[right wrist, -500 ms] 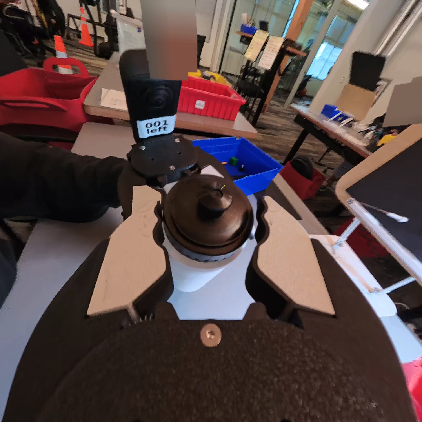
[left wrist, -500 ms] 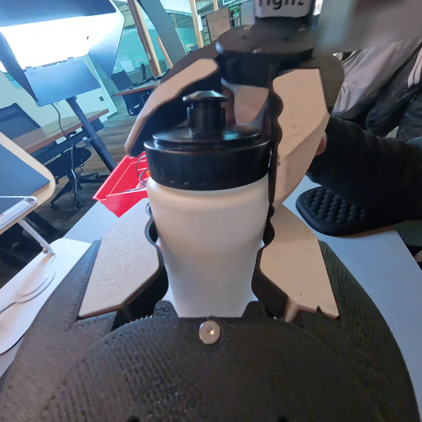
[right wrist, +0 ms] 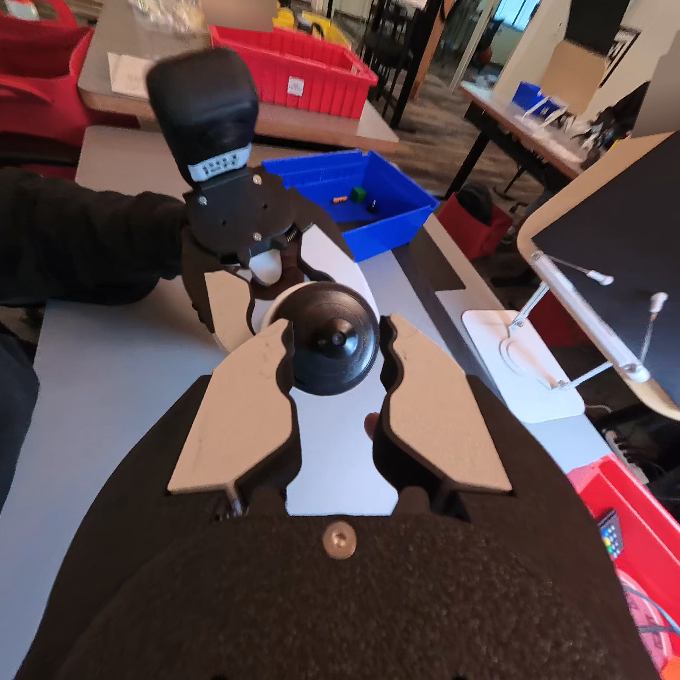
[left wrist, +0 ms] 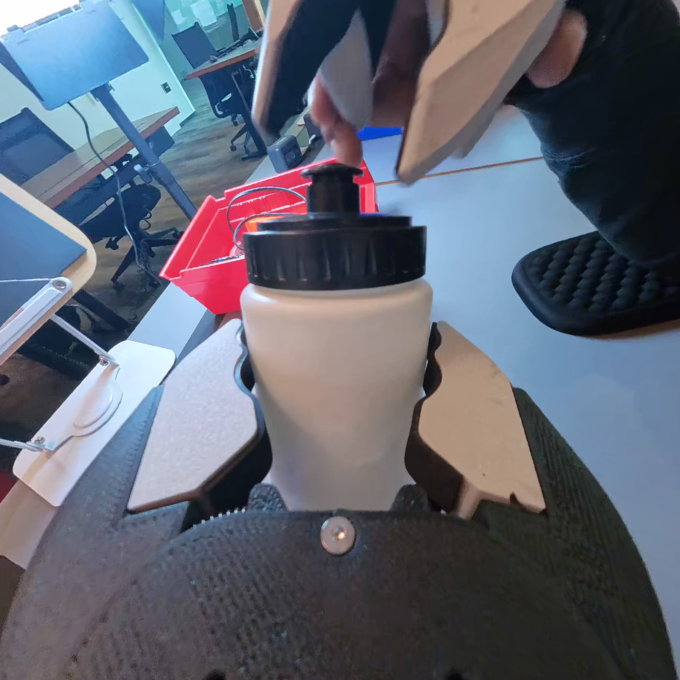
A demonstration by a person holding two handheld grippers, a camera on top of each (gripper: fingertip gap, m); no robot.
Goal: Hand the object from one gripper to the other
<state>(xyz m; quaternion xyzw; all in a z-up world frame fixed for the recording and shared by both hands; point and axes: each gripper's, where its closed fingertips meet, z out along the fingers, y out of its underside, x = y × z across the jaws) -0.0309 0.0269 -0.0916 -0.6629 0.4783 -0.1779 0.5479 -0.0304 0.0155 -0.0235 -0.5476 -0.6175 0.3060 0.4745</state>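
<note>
A white bottle [left wrist: 338, 386] with a black screw cap [left wrist: 335, 254] and spout stands upright in my left gripper [left wrist: 338, 331], which is shut on its body. My right gripper [left wrist: 331, 147] hangs blurred above the cap, open and clear of the spout. In the right wrist view my right gripper [right wrist: 336, 323] is open and empty, and the cap [right wrist: 331, 349] shows end-on just beyond its fingertips. The left gripper [right wrist: 287, 309] holds the bottle from the far side. A gloved hand holds each gripper.
The grey table [left wrist: 515, 404] lies below. A red bin [left wrist: 206, 257] with wires sits at its far left edge, a blue bin [right wrist: 368, 206] farther back. A black dimpled pad [left wrist: 596, 283] lies to the right. A white stand base [right wrist: 522, 368] sits at the table edge. There is about 7 cm between the tips of the two grippers.
My right gripper has pulled back and up off the bottle's cap, so its fingers no longer straddle it. My left gripper keeps its hold on the bottle.
</note>
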